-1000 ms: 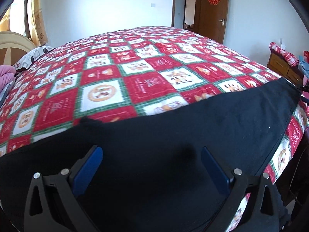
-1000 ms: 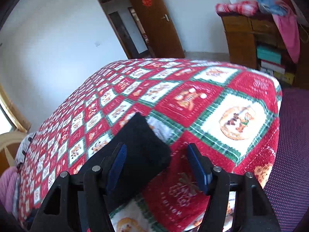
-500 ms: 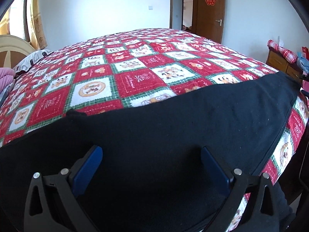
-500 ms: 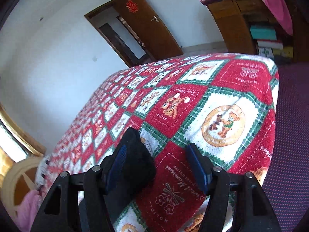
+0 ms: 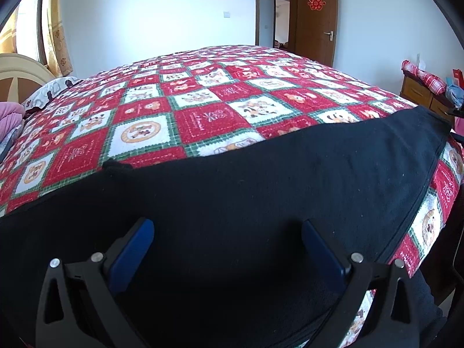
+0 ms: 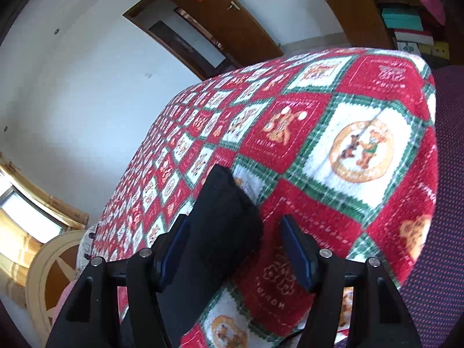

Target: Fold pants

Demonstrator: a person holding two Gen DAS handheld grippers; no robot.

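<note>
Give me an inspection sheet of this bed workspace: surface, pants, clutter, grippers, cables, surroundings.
Surface: bed with red, white and green patchwork quilt.
Job's things: black pants spread flat along the near edge of the bed; one end lies between the right fingers.
Clutter: pillow and pink cloth at the head end.
Grippers: left gripper open over the pants; right gripper open around the pants' end.
Cables: nothing seen.
Surroundings: open brown door with a red ornament, wooden dresser piled with cloth, curtained window.
</note>
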